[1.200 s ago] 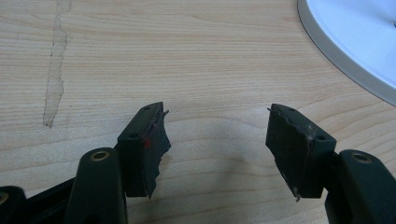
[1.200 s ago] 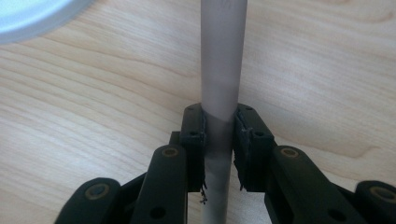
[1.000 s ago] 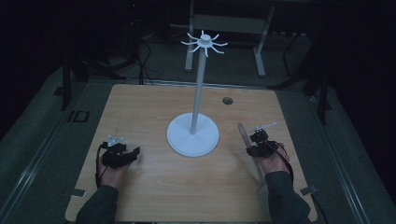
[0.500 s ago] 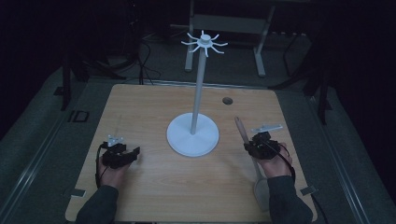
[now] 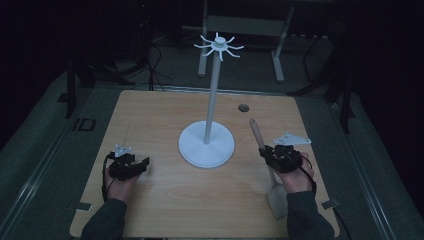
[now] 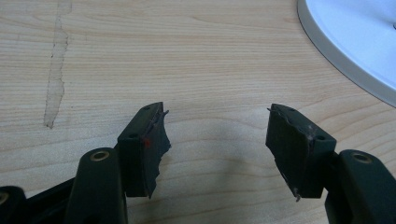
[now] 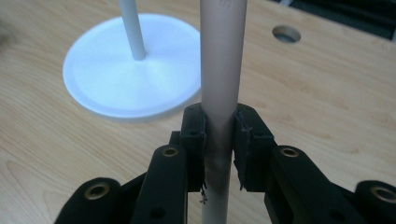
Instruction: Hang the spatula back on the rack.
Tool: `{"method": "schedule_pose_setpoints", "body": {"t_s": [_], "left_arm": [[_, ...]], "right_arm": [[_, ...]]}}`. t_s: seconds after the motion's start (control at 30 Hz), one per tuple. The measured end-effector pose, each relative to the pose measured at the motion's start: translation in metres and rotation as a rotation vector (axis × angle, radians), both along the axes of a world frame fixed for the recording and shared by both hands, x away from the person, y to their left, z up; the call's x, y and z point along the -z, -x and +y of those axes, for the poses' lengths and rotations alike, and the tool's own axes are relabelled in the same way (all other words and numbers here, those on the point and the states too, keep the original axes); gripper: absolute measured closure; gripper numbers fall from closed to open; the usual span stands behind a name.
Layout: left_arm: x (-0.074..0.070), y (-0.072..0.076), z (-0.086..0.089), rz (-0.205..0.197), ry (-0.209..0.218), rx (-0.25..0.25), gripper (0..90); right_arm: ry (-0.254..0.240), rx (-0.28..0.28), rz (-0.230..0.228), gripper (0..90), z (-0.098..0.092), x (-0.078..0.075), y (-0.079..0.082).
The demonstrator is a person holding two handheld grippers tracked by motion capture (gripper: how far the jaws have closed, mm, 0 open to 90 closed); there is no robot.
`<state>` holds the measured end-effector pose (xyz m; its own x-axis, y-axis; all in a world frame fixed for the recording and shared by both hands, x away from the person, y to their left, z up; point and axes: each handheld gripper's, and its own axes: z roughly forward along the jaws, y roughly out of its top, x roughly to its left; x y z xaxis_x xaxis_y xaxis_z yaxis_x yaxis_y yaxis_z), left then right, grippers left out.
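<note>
A wooden spatula (image 5: 256, 132) lies lengthwise at the table's right, handle pointing to the far side and blade (image 5: 277, 198) near the person's right wrist. My right gripper (image 5: 268, 152) is shut on the spatula handle (image 7: 222, 60), its pads (image 7: 194, 128) pressing both sides. I cannot tell whether the spatula rests on the table. A white stand (image 5: 206, 145) with a round base, tall pole and hook arms on top (image 5: 218, 46) occupies the table's middle. My left gripper (image 5: 143, 164) rests at the left, open with nothing between the fingers (image 6: 144, 140), and the stand's base (image 6: 355, 42) is at its upper right.
The wooden table (image 5: 150, 115) has a small round hole (image 5: 243, 107) near its far edge, also visible past the spatula as the hole (image 7: 286, 33). A pale streak (image 6: 56, 70) marks the wood ahead of the left gripper. Dark floor, cables and a metal frame lie beyond the table.
The spatula's handle end has crept a little toward the far side with the right gripper holding it. The left gripper has not moved.
</note>
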<state>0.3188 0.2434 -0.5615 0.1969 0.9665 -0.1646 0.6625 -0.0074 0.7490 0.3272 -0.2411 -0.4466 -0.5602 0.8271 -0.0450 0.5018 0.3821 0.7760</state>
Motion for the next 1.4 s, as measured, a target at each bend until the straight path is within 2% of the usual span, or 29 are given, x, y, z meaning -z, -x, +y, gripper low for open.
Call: {"method": "schedule_pose_setpoints", "body": {"t_s": [0.1, 0.3, 0.37, 0.5, 0.83, 1.4], "left_arm": [[0.0, 0.0, 0.0, 0.001, -0.002, 0.001, 38.1], [0.0, 0.0, 0.0, 0.001, -0.003, 0.001, 38.1], [0.0, 0.0, 0.0, 0.001, -0.002, 0.001, 38.1], [0.0, 0.0, 0.0, 0.001, -0.002, 0.001, 38.1], [0.0, -0.001, 0.0, 0.002, -0.001, 0.001, 38.1], [0.001, -0.001, -0.001, 0.002, -0.003, 0.005, 38.2]], "right_arm": [[-0.023, -0.018, -0.008, 75.1, 0.0, -0.002, 0.001], [-0.067, -0.045, -0.059, 75.1, 0.0, -0.008, 0.005], [-0.107, -0.069, -0.104, 75.1, 0.0, -0.013, 0.009], [-0.123, -0.085, -0.144, 75.2, 0.002, -0.018, 0.011], [-0.146, -0.103, -0.203, 75.2, 0.012, -0.029, 0.013], [-0.186, -0.119, -0.267, 75.2, 0.025, -0.042, 0.017]]}}
